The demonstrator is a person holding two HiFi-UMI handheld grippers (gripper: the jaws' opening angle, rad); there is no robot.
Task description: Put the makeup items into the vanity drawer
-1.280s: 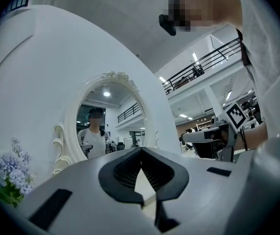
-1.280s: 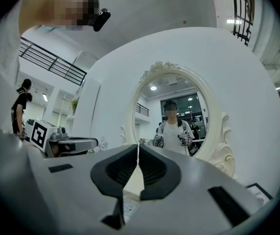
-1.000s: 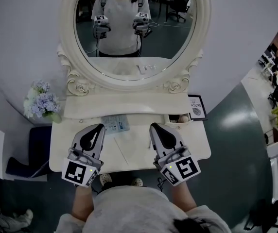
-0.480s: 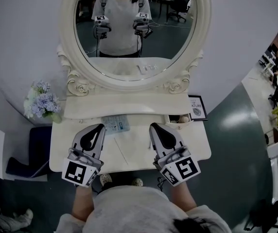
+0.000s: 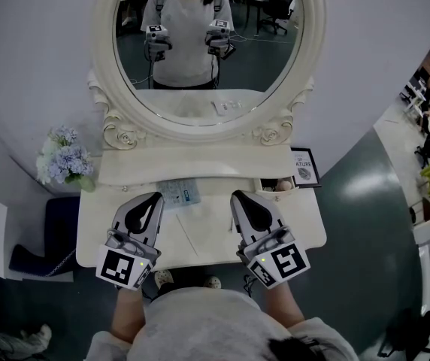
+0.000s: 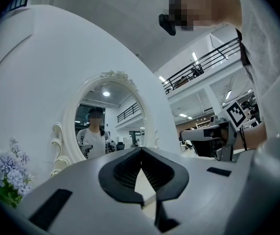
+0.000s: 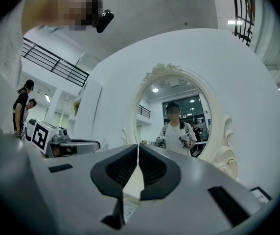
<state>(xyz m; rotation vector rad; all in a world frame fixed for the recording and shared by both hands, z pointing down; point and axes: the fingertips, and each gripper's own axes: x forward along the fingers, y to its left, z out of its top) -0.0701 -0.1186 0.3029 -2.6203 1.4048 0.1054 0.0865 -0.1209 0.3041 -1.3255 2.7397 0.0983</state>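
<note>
Over the white vanity table [image 5: 305, 228] I hold both grippers side by side, tips toward the mirror. The left gripper [image 5: 153, 198] is shut and holds nothing; its jaws meet tip to tip in the left gripper view [image 6: 141, 153]. The right gripper [image 5: 237, 196] is likewise shut and bare, with its jaws closed together in the right gripper view [image 7: 138, 148]. A pale blue and white packet [image 5: 179, 192] lies flat on the table between the two tips. At the back right a small drawer [image 5: 278, 185] stands open with a few small round items inside.
The oval mirror [image 5: 209, 51] in its ornate white frame rises behind the table and reflects the person and both grippers. A bunch of pale blue flowers [image 5: 63, 156] stands at the table's left end. A small framed card [image 5: 304, 165] leans at the back right.
</note>
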